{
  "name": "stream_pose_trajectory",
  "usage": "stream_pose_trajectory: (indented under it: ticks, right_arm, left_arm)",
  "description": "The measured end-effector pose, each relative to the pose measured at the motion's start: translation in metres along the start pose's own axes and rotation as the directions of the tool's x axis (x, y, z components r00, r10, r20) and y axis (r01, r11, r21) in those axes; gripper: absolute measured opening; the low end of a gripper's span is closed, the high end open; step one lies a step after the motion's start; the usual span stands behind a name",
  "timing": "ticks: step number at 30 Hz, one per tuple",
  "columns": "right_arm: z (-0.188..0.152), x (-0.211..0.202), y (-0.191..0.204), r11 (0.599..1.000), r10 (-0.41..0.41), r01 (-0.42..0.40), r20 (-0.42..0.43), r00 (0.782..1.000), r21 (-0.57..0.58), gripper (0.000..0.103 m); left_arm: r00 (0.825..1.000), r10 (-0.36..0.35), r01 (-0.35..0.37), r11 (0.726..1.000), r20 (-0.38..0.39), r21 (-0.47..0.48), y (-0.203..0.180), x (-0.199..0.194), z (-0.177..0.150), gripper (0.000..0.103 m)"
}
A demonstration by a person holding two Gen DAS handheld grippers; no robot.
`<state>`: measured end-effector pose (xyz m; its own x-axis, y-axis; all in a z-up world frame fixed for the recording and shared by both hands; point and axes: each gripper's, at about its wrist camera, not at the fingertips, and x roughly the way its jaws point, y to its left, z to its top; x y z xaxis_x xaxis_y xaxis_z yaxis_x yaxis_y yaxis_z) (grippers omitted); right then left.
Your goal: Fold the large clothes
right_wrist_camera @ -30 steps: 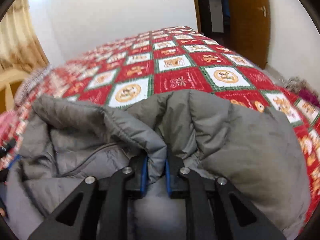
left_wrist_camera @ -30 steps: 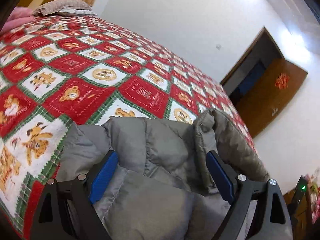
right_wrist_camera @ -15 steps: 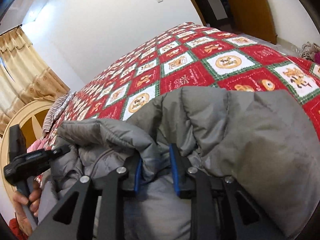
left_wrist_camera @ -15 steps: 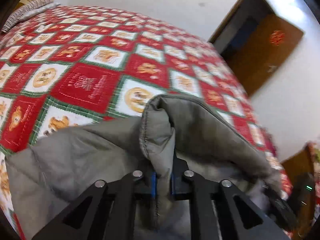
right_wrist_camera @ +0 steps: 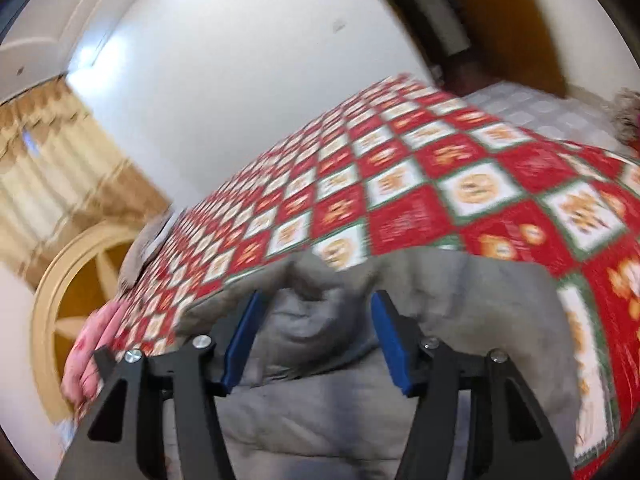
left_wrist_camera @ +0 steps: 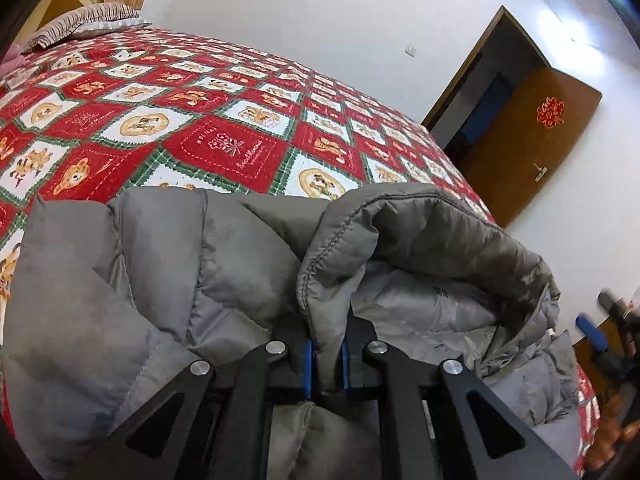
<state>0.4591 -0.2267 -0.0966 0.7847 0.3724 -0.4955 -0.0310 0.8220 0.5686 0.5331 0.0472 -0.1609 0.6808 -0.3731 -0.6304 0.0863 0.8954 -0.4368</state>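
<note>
Mid-fold: left gripper (left_wrist_camera: 326, 354) pinches the hem of the grey puffer jacket (left_wrist_camera: 160, 280) on the quilted bed (left_wrist_camera: 224, 148), right gripper (right_wrist_camera: 316, 340) gapes wide (blurry view), probably needs re-gripping next.

Two black handheld grippers – blue pads.
Left gripper (left_wrist_camera: 326, 354) and right gripper (right_wrist_camera: 316, 334): angular black linkage arms, silver screws – triangular cut-outs.
</note>
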Motion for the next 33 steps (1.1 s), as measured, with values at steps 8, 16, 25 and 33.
stream_pose_trajectory:
  ticks: [8,16,25,33]
  right_arm:
    - [0.023,0.073,0.046,0.967,-0.229,0.205,-0.169,0.958,-0.149,0.062]
    - [0.003,0.119,0.067,0.821,-0.525,0.431,-0.201,0.827,-0.374,0.091]
    - [-0.012,0.085,0.05,0.814,-0.558,0.478,-0.217,0.801,-0.33,0.031]
    - [-0.049,0.026,-0.022,0.953,-0.301,0.302,-0.204,0.932,-0.024,0.054]
  left_arm:
    - [1.0,-0.009,0.009,1.0,-0.013,-0.006,0.003,0.004,-0.004,0.009]
    - [1.0,-0.016,0.016,1.0,-0.008,0.002,0.001,0.006,-0.003,0.009]
    - [0.998,-0.065,0.064,0.998,-0.01,-0.024,0.006,0.006,-0.002,0.009]
    - [0.997,-0.076,0.076,0.997,-0.002,-0.033,0.009,0.003,-0.002,0.009]
